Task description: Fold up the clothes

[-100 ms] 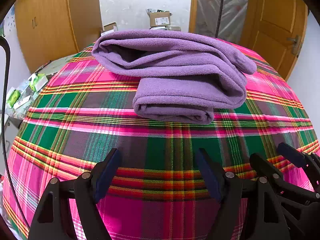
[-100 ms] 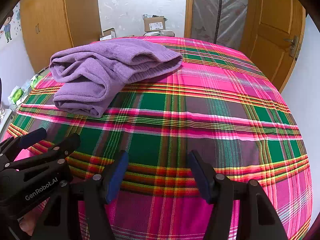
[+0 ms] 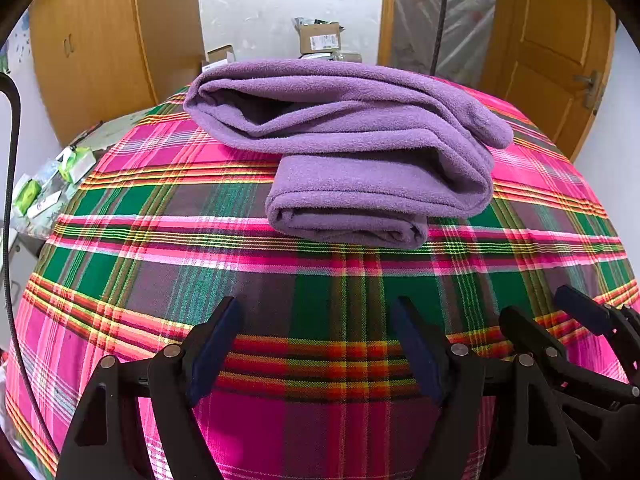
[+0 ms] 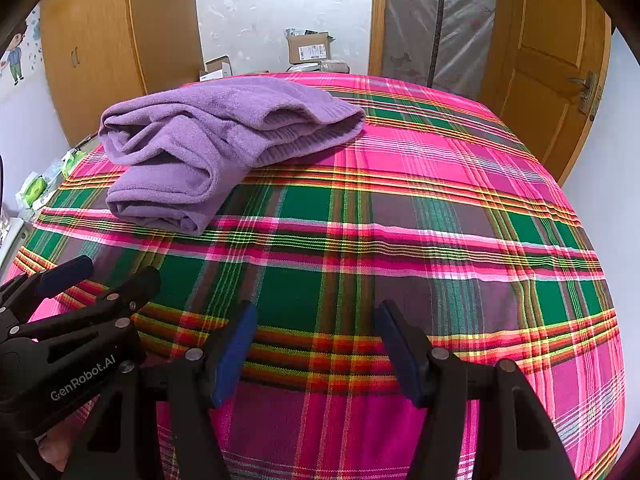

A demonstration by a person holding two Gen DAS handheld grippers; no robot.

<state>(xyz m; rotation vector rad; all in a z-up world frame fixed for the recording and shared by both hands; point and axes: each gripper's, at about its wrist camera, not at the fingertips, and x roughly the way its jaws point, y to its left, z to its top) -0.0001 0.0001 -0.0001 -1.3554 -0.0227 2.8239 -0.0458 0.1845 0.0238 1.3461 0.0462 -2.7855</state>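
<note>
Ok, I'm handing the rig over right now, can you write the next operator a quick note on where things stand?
Left gripper: open, empty, above the plaid cloth.
Right gripper: open, empty, beside the left one.
Purple garment: lies folded in a loose bundle on the cloth, ahead of the left gripper, touched by neither.
Done: garment folded over itself several times.
Left: judge whether the uneven layers need tidying; no other clothes are in view.

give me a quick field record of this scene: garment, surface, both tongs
garment: purple fleece, folded in a bundle, lying free
surface: plaid cloth
left tongs: open, empty, short of the fleece
right tongs: open, empty, over bare plaid
background: wooden door, cardboard boxes
</note>
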